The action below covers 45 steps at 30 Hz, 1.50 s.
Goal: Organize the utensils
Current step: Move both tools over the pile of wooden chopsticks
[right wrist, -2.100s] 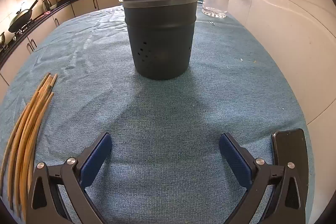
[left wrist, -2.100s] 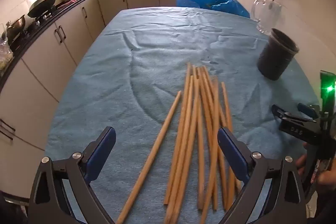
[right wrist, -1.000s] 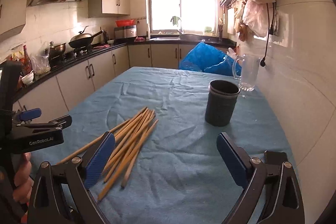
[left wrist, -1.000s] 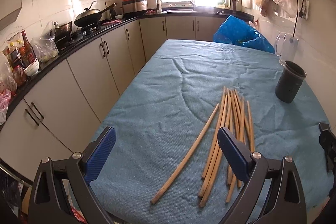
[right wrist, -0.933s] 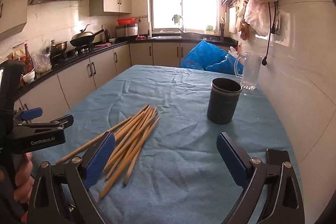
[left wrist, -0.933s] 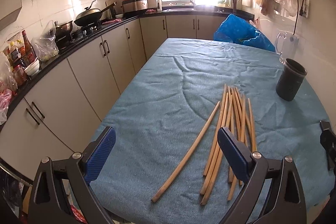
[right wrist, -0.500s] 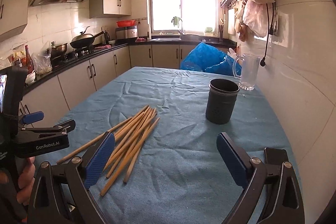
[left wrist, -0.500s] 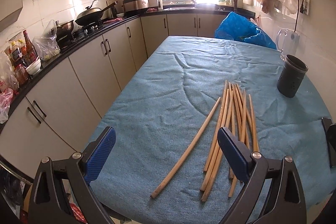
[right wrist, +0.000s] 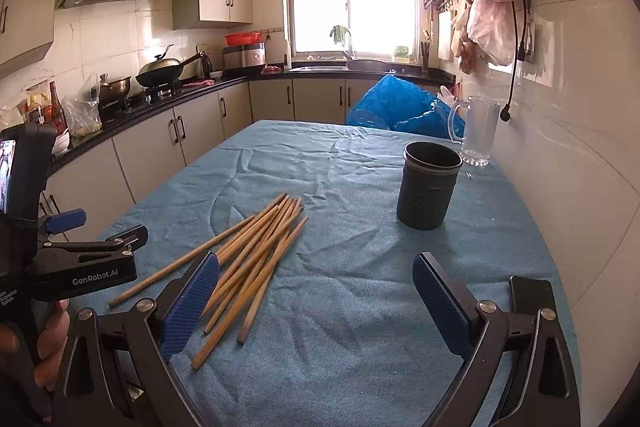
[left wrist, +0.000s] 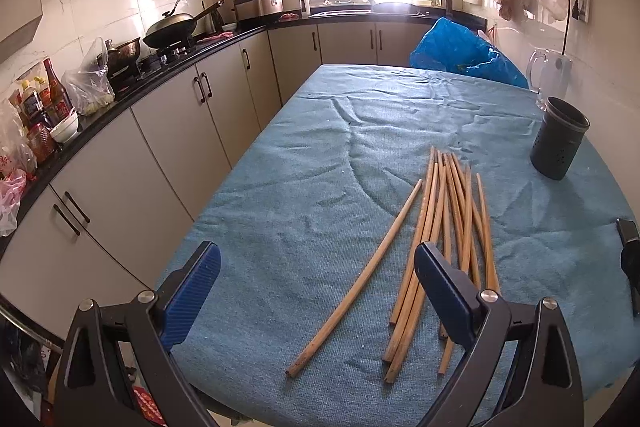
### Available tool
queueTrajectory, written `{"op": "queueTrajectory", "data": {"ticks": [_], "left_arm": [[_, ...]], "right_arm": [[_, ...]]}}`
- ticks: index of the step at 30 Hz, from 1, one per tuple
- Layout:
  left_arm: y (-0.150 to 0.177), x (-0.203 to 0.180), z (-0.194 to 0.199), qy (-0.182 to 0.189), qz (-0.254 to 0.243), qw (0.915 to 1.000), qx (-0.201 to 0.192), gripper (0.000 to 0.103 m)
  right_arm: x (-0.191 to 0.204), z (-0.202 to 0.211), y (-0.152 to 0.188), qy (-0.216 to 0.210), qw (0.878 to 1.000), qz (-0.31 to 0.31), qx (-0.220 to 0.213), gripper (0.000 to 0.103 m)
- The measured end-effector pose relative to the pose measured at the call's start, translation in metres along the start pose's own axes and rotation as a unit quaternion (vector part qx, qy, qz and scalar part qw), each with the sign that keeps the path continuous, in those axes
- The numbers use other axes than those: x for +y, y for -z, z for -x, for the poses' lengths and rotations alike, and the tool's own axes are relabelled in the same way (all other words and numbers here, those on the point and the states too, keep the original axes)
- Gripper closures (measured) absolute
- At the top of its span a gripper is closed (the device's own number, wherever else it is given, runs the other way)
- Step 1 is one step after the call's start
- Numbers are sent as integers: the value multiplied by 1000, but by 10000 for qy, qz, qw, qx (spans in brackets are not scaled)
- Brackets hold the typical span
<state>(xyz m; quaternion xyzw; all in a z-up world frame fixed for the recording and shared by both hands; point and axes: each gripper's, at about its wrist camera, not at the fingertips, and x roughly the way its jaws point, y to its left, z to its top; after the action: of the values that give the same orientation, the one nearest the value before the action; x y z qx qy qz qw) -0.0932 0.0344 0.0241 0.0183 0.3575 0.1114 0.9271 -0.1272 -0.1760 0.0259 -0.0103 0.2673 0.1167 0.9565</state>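
Table w/ blue cloth (right wrist: 360, 367), kitchen, items L to R. Left gripper (left wrist: 316, 291): blue pads spread wide, nothing btwn them, held above near L edge of cloth; seen side-on in right wrist view, a hand (right wrist: 48, 339) gripping its handle. Chopsticks (right wrist: 256, 255): loose bundle of wooden sticks flat on cloth, mid-table, one stray stick (left wrist: 360, 275) apart on L side. Right gripper (right wrist: 316, 299): pads spread wide, empty, over near edge. Dark utensil holder (right wrist: 430, 187): upright, R of sticks, well apart from them. Glass mug (right wrist: 478, 131): just behind holder, by wall.
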Motion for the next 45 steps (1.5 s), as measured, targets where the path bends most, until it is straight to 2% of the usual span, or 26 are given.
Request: {"op": "queueTrajectory", "data": {"ticks": [31, 41, 45], "left_arm": [[8, -8, -23, -14, -57, 9997, 224, 6], [8, -6, -27, 15, -102, 9996, 279, 6], [2, -3, -34, 255, -244, 9984, 441, 6]], "right_arm": [[-4, -15, 4, -151, 9994, -113, 275, 4], [-12, -24, 2, -232, 9986, -240, 416, 10], [-18, -27, 0, -161, 9987, -229, 430, 13]]}}
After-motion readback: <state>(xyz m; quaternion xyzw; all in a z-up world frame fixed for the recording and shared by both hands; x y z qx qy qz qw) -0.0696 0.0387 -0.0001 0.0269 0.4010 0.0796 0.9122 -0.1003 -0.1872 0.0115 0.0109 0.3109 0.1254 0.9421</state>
